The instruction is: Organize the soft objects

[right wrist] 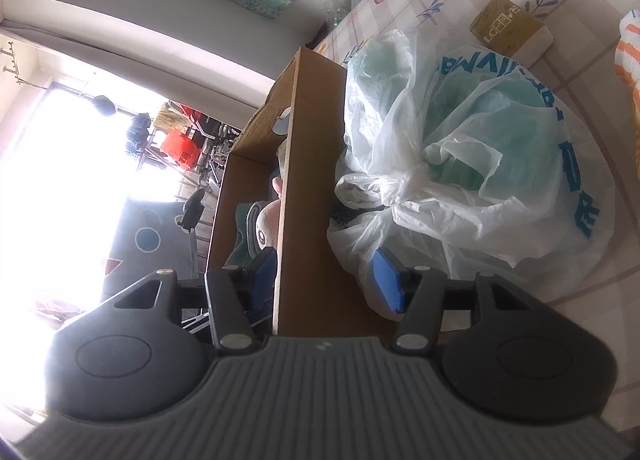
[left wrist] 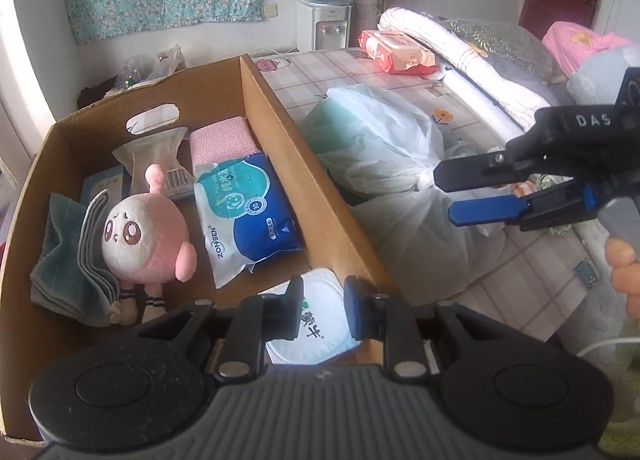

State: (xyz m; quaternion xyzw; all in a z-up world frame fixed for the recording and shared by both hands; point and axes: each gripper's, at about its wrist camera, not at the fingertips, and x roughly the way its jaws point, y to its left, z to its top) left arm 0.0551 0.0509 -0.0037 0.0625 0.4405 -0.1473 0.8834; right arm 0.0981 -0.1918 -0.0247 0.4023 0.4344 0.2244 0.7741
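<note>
An open cardboard box stands on the bed. It holds a pink and white plush toy, a blue tissue pack, a pink cloth, folded green towels and a white pouch in the near corner. My left gripper hangs open just above that pouch, its pads clear of it. To the right of the box lies a knotted white plastic bag with something green inside. My right gripper stands open at the bag's knot, gripping nothing.
The checked bed sheet carries a red tissue pack, folded quilts and a brown tissue box. A water dispenser stands by the far wall. A person's hand holds the right gripper.
</note>
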